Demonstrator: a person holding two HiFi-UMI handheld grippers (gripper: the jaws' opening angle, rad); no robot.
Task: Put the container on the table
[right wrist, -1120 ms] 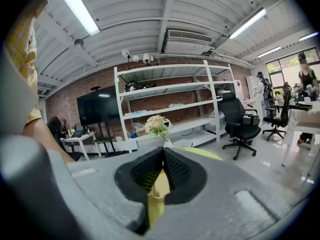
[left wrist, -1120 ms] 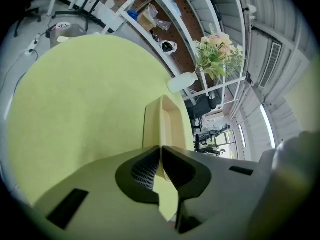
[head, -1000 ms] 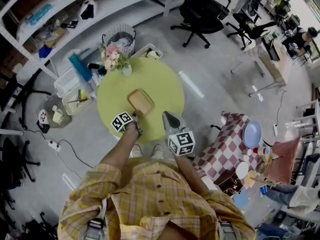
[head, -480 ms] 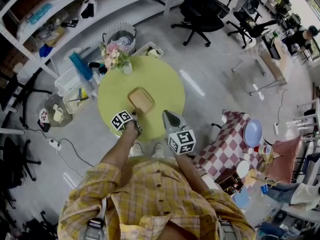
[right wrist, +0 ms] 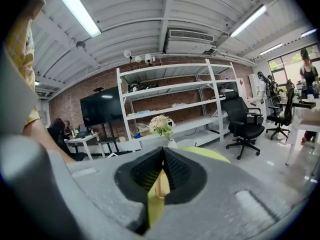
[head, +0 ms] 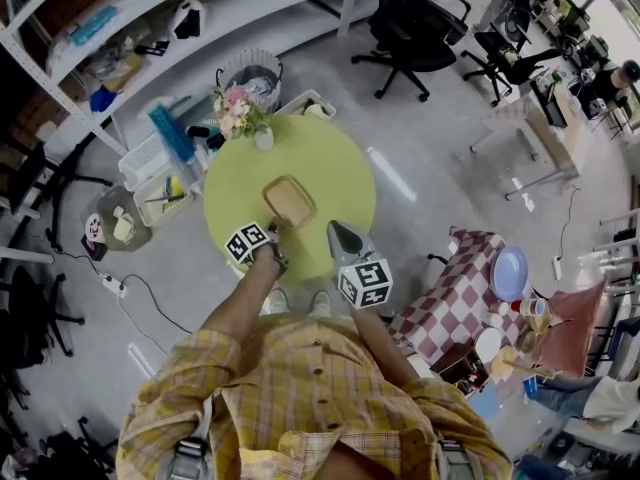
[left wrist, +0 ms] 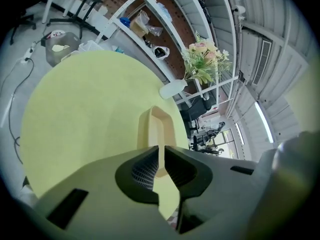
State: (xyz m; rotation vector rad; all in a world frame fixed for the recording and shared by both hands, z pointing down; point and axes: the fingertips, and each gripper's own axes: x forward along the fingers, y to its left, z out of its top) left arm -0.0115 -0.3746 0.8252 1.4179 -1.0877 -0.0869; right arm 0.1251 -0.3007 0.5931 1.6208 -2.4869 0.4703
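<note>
A shallow tan container lies flat on the round green table. My left gripper sits at its near corner. In the left gripper view the jaws are closed to a thin slit over the near rim of the container, which stretches away across the table. My right gripper hovers over the table's near edge, to the right of the container. Its jaws are shut with nothing between them.
A vase of flowers stands at the table's far edge. Plastic bins and a wire basket sit on the floor beyond. A checkered side table with dishes stands at the right, and office chairs stand further off.
The head view has shifted a little. Both grippers and the container keep their places on the table.
</note>
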